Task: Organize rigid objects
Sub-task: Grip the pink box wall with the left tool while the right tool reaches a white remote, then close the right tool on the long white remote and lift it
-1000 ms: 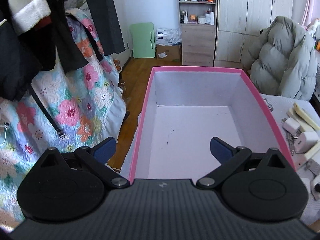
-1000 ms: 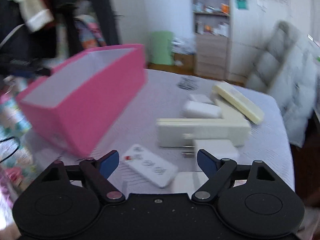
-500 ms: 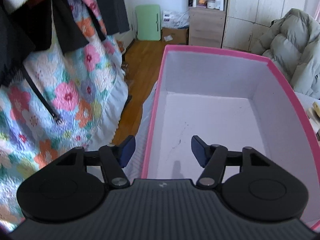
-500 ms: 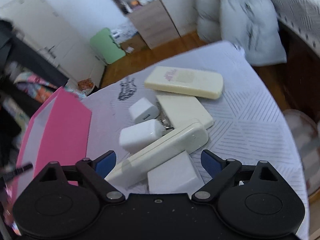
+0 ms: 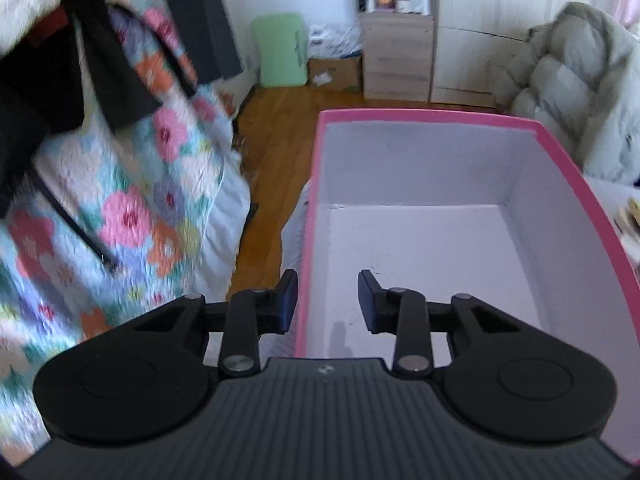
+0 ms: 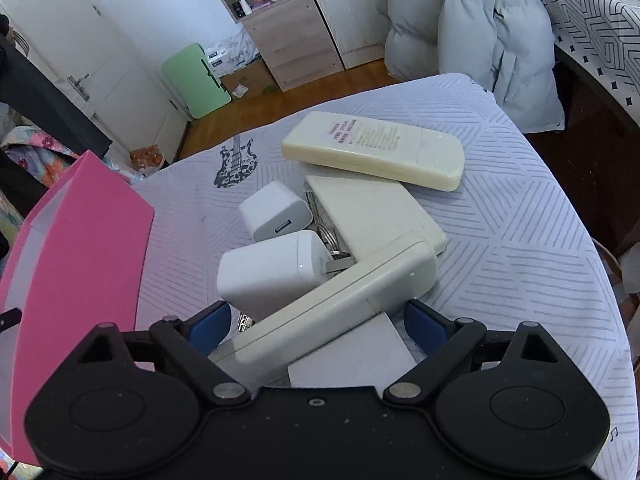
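Straddling the long remote (image 6: 328, 312), the right gripper (image 6: 316, 326) is held spread over the tabletop (image 6: 520, 248) pile; the charger (image 6: 272, 268) leaning against it could be dragged — the left gripper (image 5: 327, 300), half-closed astride the pink box (image 5: 560, 168) wall, grips nothing yet.

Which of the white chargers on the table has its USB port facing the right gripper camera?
The smaller charger, farther back; its USB slot faces the camera. The bigger charger shows none.
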A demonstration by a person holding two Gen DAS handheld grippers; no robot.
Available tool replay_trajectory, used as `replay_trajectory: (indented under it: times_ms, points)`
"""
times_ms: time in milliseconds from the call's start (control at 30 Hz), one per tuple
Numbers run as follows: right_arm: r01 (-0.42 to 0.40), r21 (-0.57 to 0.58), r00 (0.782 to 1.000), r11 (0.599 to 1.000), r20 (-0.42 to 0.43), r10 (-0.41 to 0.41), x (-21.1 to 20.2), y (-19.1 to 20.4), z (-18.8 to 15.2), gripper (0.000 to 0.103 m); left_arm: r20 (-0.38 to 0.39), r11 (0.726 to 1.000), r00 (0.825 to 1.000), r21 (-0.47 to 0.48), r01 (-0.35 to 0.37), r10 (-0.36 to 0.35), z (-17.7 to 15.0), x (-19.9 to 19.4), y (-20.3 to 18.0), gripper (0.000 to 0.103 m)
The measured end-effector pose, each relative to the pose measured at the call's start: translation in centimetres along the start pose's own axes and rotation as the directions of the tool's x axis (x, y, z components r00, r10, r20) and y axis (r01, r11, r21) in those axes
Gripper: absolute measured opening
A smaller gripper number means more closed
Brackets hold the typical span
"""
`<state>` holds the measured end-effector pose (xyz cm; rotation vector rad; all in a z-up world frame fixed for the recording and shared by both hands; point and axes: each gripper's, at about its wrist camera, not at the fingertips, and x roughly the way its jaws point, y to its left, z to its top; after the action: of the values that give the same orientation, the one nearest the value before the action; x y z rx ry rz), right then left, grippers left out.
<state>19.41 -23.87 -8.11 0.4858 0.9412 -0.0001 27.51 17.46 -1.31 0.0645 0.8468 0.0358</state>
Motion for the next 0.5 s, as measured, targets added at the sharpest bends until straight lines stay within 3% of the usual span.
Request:
replay_trajectory:
  times_ms: [133,333,433,500]
  points:
    - [-0.009,0.020,1.000,1.000,0.000,0.009,-0.3,-0.5,0.4,0.089,0.040,0.999,0.999,0.038,-0.011,0.009,0.6,0.2,-0.3,0.033]
    - [-0.049,0.090,0.999,0.995,0.000,0.049,-0.7,-2.0,0.6,0.072,0.001,0.999,1.000,0.034,0.001,-0.001,1.6,1.7,-0.3,0.033]
    - [-0.085,0.157,0.996,0.984,-0.004,0.086,-0.7,-3.3,0.9,0.065,-0.001,0.999,1.000,0.044,0.014,-0.014,1.6,1.9,-0.4,0.022]
    - [-0.099,0.192,0.995,0.976,-0.010,0.103,-0.7,-3.9,1.0,0.061,0.009,0.998,1.000,0.053,-0.027,0.026,1.4,1.8,-0.6,0.013]
